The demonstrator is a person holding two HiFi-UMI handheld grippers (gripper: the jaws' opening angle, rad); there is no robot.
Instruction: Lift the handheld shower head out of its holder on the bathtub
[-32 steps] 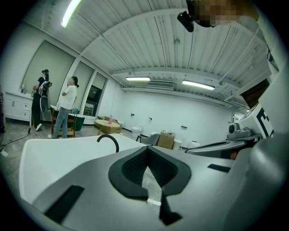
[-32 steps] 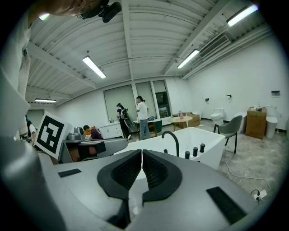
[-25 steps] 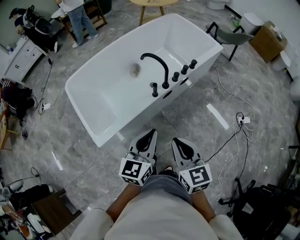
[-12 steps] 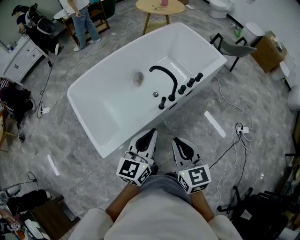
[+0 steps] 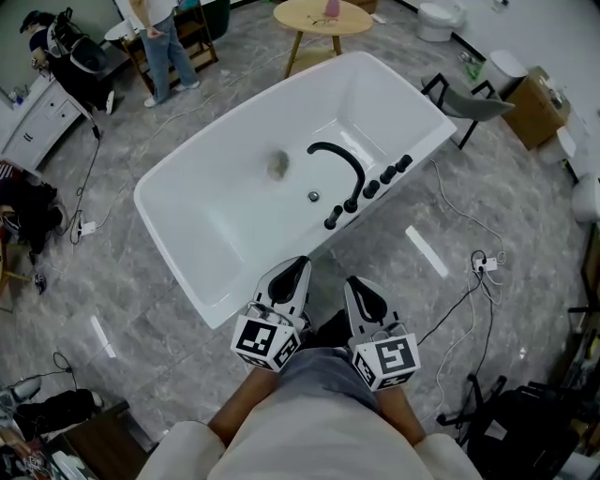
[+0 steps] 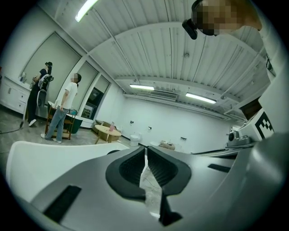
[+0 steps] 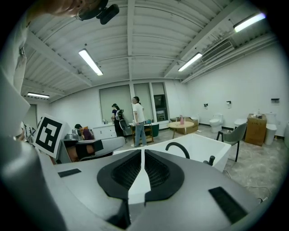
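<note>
A white bathtub [image 5: 234, 202] stands on the grey floor ahead of me. On its near rim are a black arched spout [image 5: 337, 155] and a row of black knobs [image 5: 380, 178]. The black handheld shower head [image 5: 331, 219] stands upright in its holder at the row's near end. My left gripper [image 5: 302, 264] and right gripper [image 5: 352, 281] are side by side just short of the tub's near wall. Both are shut and empty. The right gripper view shows its closed jaws [image 7: 142, 151] pointing at the tub [image 7: 198, 151] and spout [image 7: 177, 146]. The left gripper's [image 6: 145, 149] pads meet too.
A round wooden table [image 5: 323, 17] and a standing person [image 5: 159, 37] are beyond the tub. A grey chair [image 5: 464, 80], a cardboard box [image 5: 536, 84] and a toilet [image 5: 436, 19] stand at the right. Cables [image 5: 478, 258] lie on the floor to my right.
The tub and its fittings have slid down and right in the head view as I came nearer. Both grippers travelled with me, still shut and side by side.
</note>
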